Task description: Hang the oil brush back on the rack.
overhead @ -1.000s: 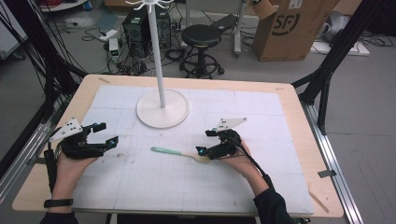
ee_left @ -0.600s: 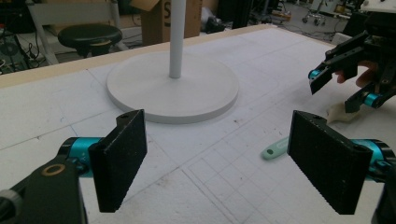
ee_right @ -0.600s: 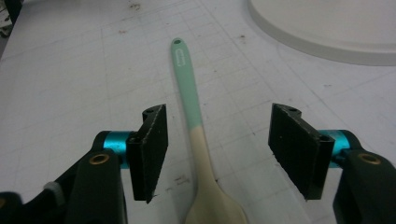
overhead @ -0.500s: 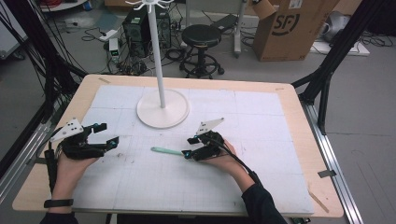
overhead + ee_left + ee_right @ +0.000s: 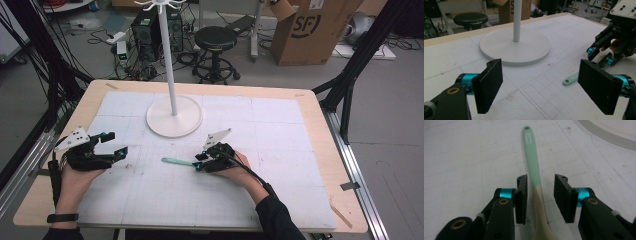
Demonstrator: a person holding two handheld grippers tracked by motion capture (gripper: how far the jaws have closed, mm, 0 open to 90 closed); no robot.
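A utensil [image 5: 177,161] with a mint-green handle and a cream lower part lies flat on the white mat near the table's middle. My right gripper [image 5: 198,163] is at its right end. In the right gripper view the handle [image 5: 534,167] runs between the two pads of my right gripper [image 5: 539,195]. The jaws have just been closing, but a gap still shows on each side, so they are open around it. My left gripper [image 5: 116,143] rests at the left of the mat, open and empty. The left gripper view has its jaws [image 5: 544,85] wide apart, with the utensil [image 5: 571,78] and the right gripper [image 5: 602,53] beyond.
A white stand with a round base [image 5: 174,117] and a tall pole [image 5: 167,60] sits at the back centre of the mat; its base rim [image 5: 614,132] is close beyond the utensil. The wooden table edge [image 5: 320,115] frames the mat. A stool [image 5: 215,40] and a cardboard box [image 5: 310,30] stand behind.
My right gripper has moved left to the utensil's end and its jaws have narrowed around the handle. The left gripper has stayed where it was.
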